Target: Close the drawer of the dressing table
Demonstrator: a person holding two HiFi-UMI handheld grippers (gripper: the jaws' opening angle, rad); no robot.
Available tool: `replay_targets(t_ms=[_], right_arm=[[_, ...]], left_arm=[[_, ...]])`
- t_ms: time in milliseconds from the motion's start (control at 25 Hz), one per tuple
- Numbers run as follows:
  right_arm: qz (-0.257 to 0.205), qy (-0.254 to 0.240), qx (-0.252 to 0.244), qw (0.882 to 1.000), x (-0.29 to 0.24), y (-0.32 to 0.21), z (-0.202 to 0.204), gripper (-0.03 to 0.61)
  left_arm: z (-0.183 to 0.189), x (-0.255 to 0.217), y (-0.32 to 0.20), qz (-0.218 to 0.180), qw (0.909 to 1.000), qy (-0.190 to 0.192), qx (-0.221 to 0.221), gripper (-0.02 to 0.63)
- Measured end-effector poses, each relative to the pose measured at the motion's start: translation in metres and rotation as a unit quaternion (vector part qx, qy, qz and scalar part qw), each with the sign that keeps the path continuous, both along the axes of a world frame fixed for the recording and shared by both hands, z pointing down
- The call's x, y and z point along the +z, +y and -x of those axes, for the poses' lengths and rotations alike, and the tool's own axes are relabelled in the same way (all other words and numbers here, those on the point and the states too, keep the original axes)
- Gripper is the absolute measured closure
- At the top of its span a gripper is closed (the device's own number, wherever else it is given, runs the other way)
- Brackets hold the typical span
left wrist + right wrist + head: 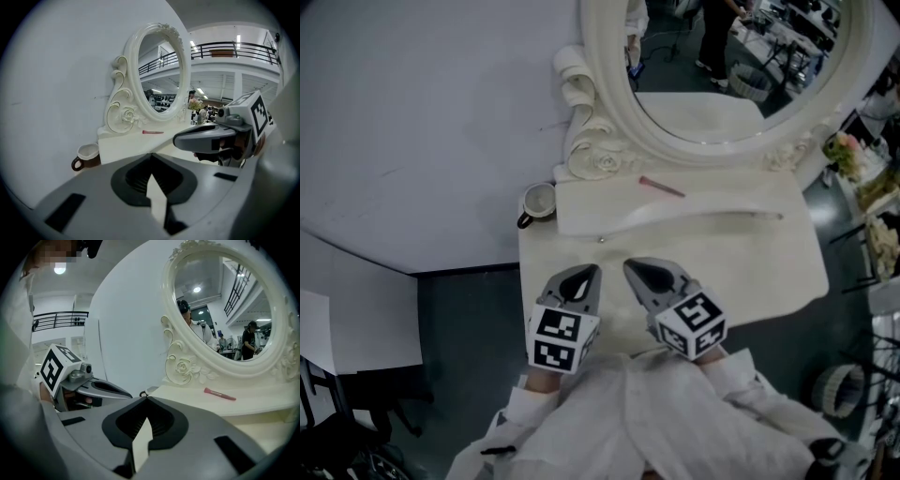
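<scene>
The cream dressing table [769, 267] stands against the white wall, with an oval mirror [602, 94] on a raised shelf [581, 211]. A small knob [600, 240] shows on the shelf's front edge; I cannot tell how any drawer stands. My left gripper [592, 270] and right gripper [630, 267] hover side by side over the table's near part, both shut and holding nothing. The left gripper view shows its own closed tips [151, 157] and the right gripper [176, 139] alongside. From the right gripper view, its closed tips [146, 399] point toward the shelf.
A cup [539, 202] with a dark handle sits at the table's back left corner. A pink stick [661, 187] lies on the shelf below the mirror. Flowers [844, 150] stand at the right, a wicker basket [839, 389] on the dark floor, a black chair [337, 412] at bottom left.
</scene>
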State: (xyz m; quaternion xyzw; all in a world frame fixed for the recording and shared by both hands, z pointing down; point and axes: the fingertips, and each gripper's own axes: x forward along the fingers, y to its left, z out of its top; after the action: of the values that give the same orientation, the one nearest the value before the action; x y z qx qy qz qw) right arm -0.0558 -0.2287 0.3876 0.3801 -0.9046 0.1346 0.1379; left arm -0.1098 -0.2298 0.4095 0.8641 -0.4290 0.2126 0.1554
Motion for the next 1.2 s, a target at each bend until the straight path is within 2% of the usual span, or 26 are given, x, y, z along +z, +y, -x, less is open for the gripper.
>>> replay_targets(t_ms=[240,400,680,1200], right_arm=[[0.003,0.0,0.013,1.0,0.0013,0.0002,-0.0076,0.571],[0.001,0.003,0.01,1.0,-0.0001,0.0008,-0.007,0.571],[0.003,0.0,0.01,1.0,0.0006,0.0012,-0.007,0.571],[-0.003,0.0,0.013,1.0,-0.0021,0.0005,-0.0088,0.571]], left_arm=[[-0.0029,0.001,0.0029,-0.004,0.9999,-0.01,0.01,0.607],[-0.0063,-0.0004,0.0049,0.001,0.9999,0.009,0.012,0.607],[-0.0025,0.0025,0.0049,0.002,0.9999,-0.009,0.012,0.607],[-0.0024,0.0016,0.0058,0.001,0.9999,-0.007,0.01,0.607]])
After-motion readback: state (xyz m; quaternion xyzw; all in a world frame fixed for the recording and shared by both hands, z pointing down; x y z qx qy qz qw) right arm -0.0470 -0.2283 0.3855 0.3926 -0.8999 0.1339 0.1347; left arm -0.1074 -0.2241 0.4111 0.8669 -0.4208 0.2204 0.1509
